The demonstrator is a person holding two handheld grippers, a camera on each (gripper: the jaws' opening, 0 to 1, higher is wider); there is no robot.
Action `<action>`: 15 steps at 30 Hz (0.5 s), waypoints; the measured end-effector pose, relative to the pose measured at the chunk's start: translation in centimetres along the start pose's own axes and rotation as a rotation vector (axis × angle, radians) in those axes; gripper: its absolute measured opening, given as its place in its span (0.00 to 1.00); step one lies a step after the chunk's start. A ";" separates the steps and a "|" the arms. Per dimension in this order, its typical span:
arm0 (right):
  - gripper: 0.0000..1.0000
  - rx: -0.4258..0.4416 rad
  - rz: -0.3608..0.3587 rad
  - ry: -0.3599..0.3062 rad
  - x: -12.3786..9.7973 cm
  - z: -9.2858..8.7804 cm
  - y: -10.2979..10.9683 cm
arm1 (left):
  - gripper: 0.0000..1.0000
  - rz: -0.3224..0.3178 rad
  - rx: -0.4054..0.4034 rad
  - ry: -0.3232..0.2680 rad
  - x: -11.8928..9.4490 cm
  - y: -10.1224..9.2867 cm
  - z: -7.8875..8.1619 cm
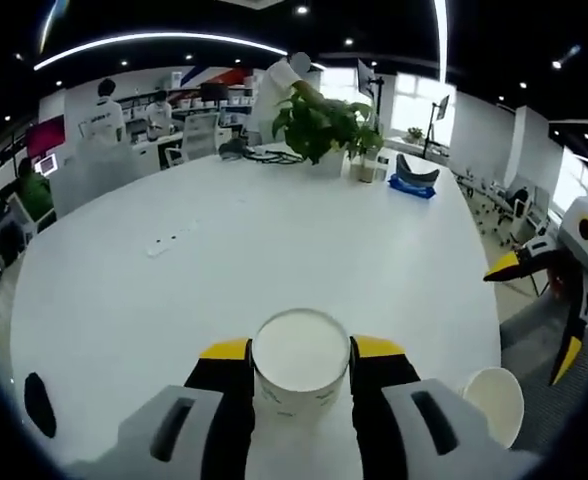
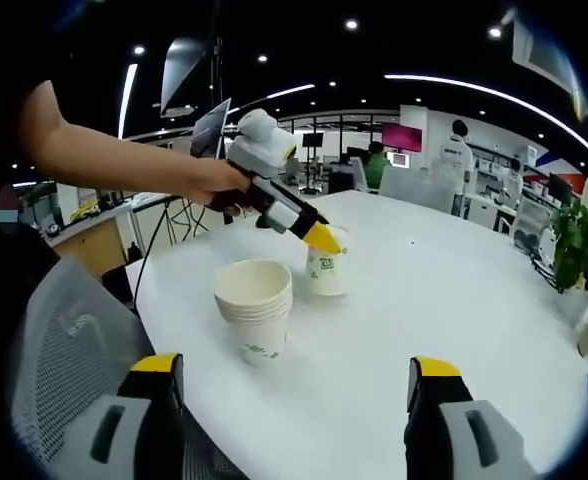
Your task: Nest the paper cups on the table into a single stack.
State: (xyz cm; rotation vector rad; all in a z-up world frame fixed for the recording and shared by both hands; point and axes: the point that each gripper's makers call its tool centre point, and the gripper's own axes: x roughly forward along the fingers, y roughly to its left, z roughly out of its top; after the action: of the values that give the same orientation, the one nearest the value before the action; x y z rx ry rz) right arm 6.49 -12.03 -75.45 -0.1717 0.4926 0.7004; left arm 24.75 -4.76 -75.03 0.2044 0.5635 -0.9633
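Paper cups were the matter in hand: a single white paper cup with green print [image 1: 300, 362] stood upright on the large white round counter [image 1: 274, 240], held between the yellow-tipped jaws of the left hand-held gripper [image 1: 300, 350], which pressed it on both sides. In the right gripper view the same cup [image 2: 327, 268] stood just beside a nested stack of white paper cups [image 2: 254, 312], near the counter's edge and not touching it, with the left hand-held gripper [image 2: 321, 238] reaching in over its rim. The right hand-held gripper [image 2: 299, 385] had its jaws wide apart and gripped nothing, hovering short of the stack. In the left gripper view that stack [image 1: 496, 402] sat low to the right, close to the rim of the counter. The likely step was lifting the single cup and dropping it into the stack. The thin paper wall could buckle if squeezed too hard, and an ovalled rim would catch on the stack's mouth. The stack, unsupported and near the edge, could tip or slide off if the cup came down off-centre or tilted. A green potted plant [image 1: 322, 125] stood well away at the far side.
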 end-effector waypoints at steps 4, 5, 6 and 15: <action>0.94 0.004 0.003 -0.012 -0.1 0.3 0.1 | 0.35 -0.001 0.003 -0.021 -1.3 -0.7 1.0; 0.94 0.004 0.003 -0.014 -0.1 0.3 0.1 | 0.35 -0.001 0.002 -0.030 -1.7 -1.0 1.4; 0.94 0.003 0.004 -0.016 -0.1 0.4 0.2 | 0.35 -0.002 -0.001 -0.034 -1.3 -0.8 1.1; 0.92 -0.002 0.010 -0.046 -0.2 1.0 0.4 | 0.35 -0.018 -0.007 -0.080 -3.9 -2.6 2.8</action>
State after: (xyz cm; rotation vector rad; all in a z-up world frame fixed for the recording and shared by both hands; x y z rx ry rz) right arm 6.47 -11.55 -74.47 -0.1548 0.4491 0.7136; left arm 21.92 -4.51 -70.38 0.1539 0.4956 -0.9825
